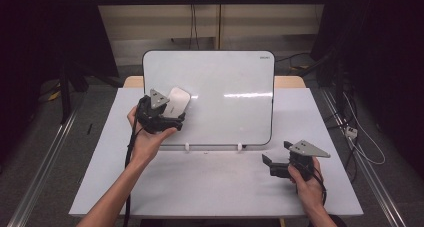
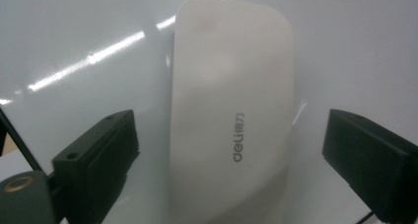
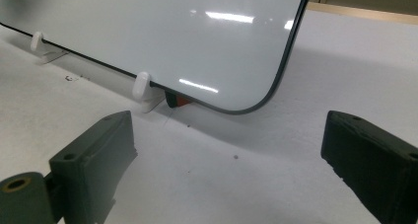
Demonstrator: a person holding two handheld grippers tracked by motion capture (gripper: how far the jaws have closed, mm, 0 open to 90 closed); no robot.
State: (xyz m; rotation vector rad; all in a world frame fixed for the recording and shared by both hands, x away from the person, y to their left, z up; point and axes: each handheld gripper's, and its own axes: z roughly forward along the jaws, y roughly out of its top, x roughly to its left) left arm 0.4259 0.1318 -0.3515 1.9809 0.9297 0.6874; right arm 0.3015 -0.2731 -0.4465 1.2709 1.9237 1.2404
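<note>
left gripper [image 1: 176, 118] is up against the whiteboard [image 1: 225, 102], near its left edge, and the white eraser [image 1: 178, 101] sits flat on the board just ahead of it. in the left gripper view the eraser [image 2: 231, 110] runs long between the two black jaws, and there's clear board showing on both sides of it: the jaws stand wide, pads off the eraser, nothing pinched. grey lettering reads along the eraser's face, "deli", with two small characters after it that are too small to make out. strip lights glint across the glossy board beside it.

high view again: the whiteboard leans back on the white table [image 1: 210, 187], propped in two small white clips [image 1: 187, 147] along its bottom edge. there's a tiny dark mark of print in the board's top right corner, too small to read. the board's face has no writing on it.

right gripper [image 1: 267, 164] is over on the table's right side, well apart from the eraser, held low near the board's bottom right corner. in the right gripper view its jaws are spread wide too, with nothing but bare table [image 3: 222, 184] between them. one white clip [image 3: 143, 91] grips the board's dark-rimmed edge there, and just behind it a small red and black piece [image 3: 176, 100] peeks out from under the board [image 3: 172, 31]; what it is, can't tell.
</note>
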